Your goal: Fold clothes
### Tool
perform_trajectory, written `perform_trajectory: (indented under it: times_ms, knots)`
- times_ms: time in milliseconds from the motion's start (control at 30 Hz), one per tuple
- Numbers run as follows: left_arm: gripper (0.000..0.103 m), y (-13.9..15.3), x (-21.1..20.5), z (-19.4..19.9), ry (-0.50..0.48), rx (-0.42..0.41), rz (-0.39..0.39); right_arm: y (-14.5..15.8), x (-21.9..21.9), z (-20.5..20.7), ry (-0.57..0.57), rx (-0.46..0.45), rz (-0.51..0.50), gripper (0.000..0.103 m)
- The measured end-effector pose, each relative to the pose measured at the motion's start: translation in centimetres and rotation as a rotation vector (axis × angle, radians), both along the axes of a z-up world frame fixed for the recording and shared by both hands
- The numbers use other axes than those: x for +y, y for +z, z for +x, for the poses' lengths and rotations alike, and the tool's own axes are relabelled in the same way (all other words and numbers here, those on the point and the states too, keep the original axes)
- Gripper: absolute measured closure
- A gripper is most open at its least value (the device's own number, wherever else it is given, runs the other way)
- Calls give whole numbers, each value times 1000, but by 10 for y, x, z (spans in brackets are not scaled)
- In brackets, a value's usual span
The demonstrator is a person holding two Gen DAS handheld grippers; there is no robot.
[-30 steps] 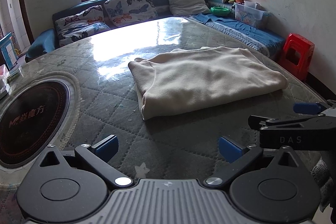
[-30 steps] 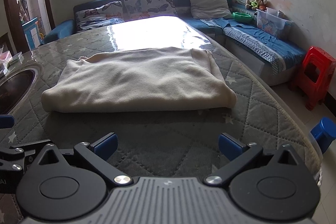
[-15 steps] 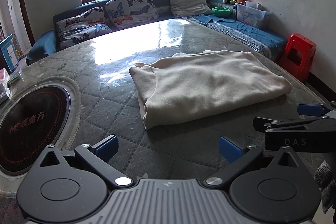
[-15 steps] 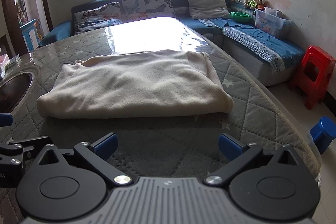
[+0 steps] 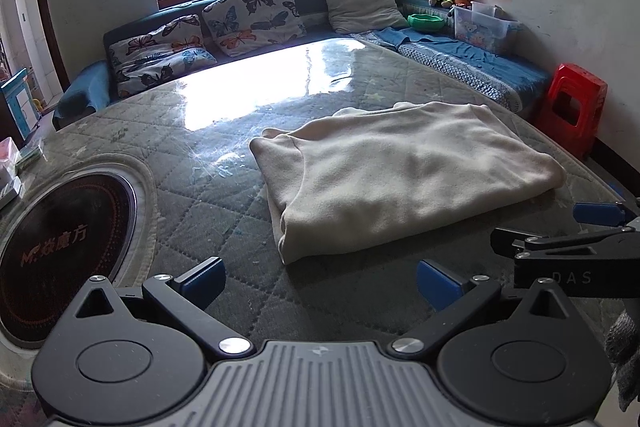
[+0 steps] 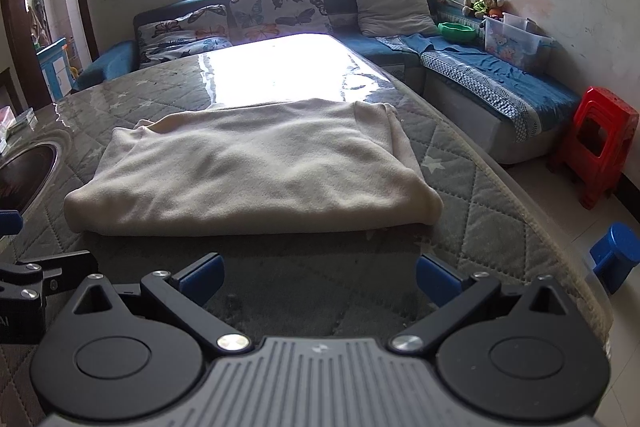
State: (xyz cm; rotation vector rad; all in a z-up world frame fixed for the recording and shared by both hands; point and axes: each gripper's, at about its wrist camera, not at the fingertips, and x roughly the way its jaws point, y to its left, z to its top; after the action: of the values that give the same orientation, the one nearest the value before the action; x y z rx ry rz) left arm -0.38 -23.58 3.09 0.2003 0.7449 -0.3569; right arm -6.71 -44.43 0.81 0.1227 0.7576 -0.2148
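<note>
Both my left tongs [image 5: 318,281] and right tongs [image 6: 318,279] gape empty, the folded cream garment [image 6: 252,167] lying at twelve o'clock, long axis nine-to-three on the desk [image 6: 480,195].

Cream fleece garment [image 5: 404,179] [image 6: 248,167] lay folded flat into a rough rectangle on the quilted grey bench [image 5: 224,187] under clear glossy cover. Several layers stacked, thick rounded fold along the near edge, corners soft and bulging. Far edge uneven, with a bit of lower layer poking out at the back. Surface slightly rumpled, no print visible. It sat toward the bench's right side, near the rim.
</note>
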Motion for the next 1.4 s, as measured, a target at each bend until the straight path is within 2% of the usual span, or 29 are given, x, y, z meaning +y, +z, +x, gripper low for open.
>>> perform_trajectory:
  times_ms: [1400]
  knots:
    - [0, 2, -8, 11, -4, 1, 18, -4, -4, 13, -3, 8, 10, 0]
